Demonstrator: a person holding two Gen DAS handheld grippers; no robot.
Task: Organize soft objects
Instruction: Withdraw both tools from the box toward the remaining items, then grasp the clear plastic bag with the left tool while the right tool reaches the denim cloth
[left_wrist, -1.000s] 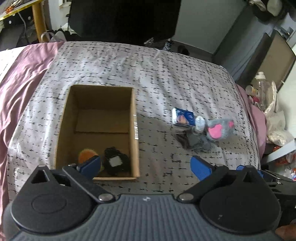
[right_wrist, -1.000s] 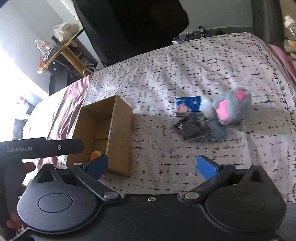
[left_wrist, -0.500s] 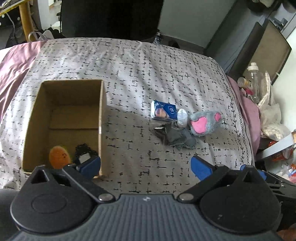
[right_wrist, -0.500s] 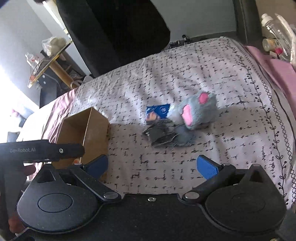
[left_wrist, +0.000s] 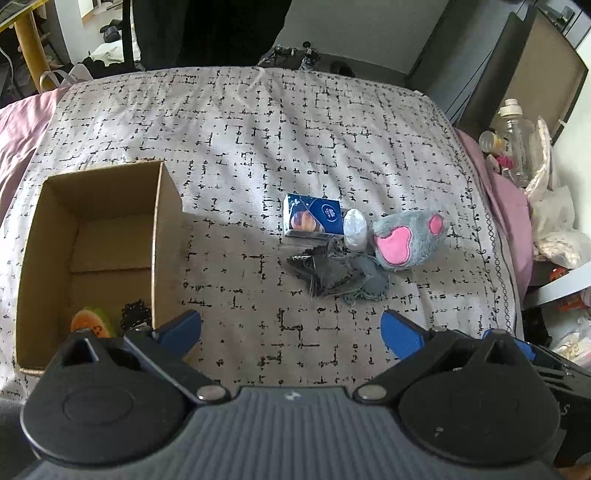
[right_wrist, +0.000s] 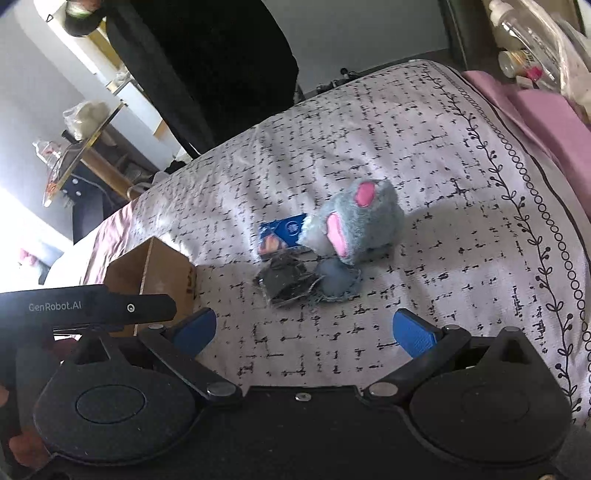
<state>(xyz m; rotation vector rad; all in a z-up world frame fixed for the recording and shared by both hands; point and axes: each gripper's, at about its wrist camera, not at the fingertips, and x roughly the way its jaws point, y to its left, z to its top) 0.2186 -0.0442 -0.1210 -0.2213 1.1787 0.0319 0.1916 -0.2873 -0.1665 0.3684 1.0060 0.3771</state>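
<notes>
A grey plush mouse (left_wrist: 408, 240) (right_wrist: 364, 221) with pink ears lies on the patterned bedspread (left_wrist: 258, 147). Beside it are a blue tissue pack (left_wrist: 312, 220) (right_wrist: 282, 233), a small white pouch (left_wrist: 355, 228) and a heap of grey cloth pieces (left_wrist: 338, 275) (right_wrist: 306, 280). The open cardboard box (left_wrist: 168, 236) (right_wrist: 162, 266) to the left holds an orange soft toy (left_wrist: 90, 323) and a black item (left_wrist: 135, 314). My left gripper (left_wrist: 291, 330) is open and empty, short of the cloth heap. My right gripper (right_wrist: 304, 330) is open too, just before the heap.
A pink sheet (left_wrist: 22, 122) runs along the bed's left side. Bottles and bags (left_wrist: 524, 155) crowd the right edge of the bed. A dark chair (right_wrist: 221, 62) stands beyond the far edge. The other gripper's black body (right_wrist: 85, 308) shows at the left of the right wrist view.
Both grippers have swung to the right, away from the box and toward the plush mouse and cloth heap. Their jaws stayed open. Nothing on the bed moved.
</notes>
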